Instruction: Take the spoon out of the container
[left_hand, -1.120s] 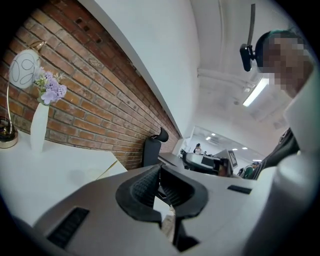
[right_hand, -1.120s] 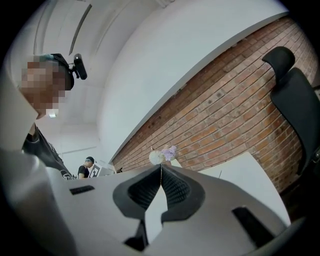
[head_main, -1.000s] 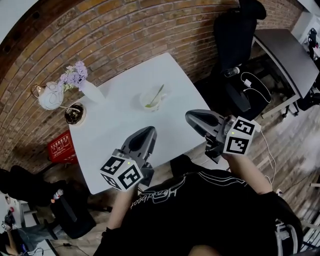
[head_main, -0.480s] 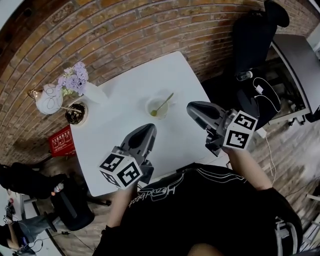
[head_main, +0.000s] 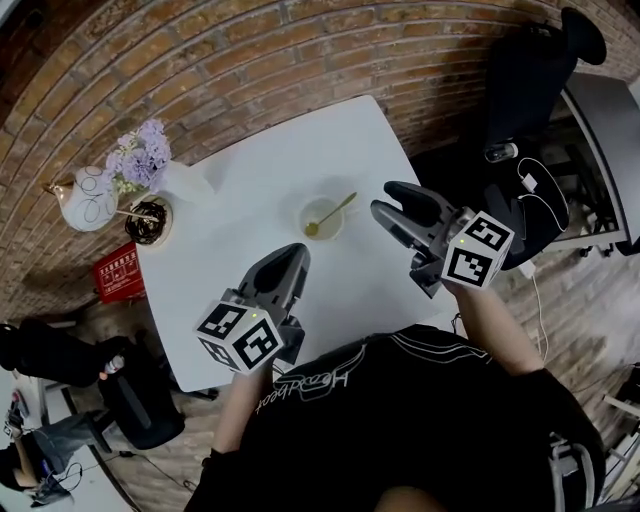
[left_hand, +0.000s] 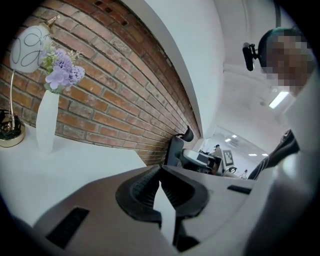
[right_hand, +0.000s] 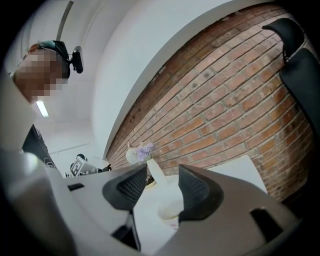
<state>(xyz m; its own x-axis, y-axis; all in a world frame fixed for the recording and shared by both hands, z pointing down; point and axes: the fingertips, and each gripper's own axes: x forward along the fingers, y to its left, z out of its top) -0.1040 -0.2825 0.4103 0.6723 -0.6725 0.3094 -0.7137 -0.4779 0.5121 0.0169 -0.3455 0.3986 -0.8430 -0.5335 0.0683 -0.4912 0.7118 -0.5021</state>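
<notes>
Right jaws: the right gripper (right_hand: 162, 173) is opening, its jaws wide apart with nothing pressed between the pads. The container (right_hand: 169, 210) shows through the gap, farther off on the table (right_hand: 240, 170).
Left jaws: the left gripper (left_hand: 160, 173) has its jaws together and empty, and is held low over the table's near edge.
Spoon: the spoon (head_main: 333, 212) is in the container (head_main: 322, 216), bowl down, with the handle leaning over the rim toward the right gripper (head_main: 386, 197). It has not been taken out yet.
Container: it stands about mid-table, nearer the right edge than the left and well apart from the vase (head_main: 184, 184) at the far-left corner.
Risk, tipping: the container looks light and nothing steadies it. A sideways pull on the leaning handle, or a jaw knocking the rim, would likely tip or slide it.
Risk, slip: the handle is thin. A pinch near its tip or off-centre could let it twist out and drop back, or fall on the table.
Risk, aim: the spoon cannot be made out in the right gripper view, so the jaws may close on the rim instead.
Change, right: a second ago these jaws were together. Now they are spread, and the gripper sits closer to the container, by the handle's end.
Change, left: it is much where it was, jaws together then as now.
Change, spoon: it rests in the container as before.
</notes>
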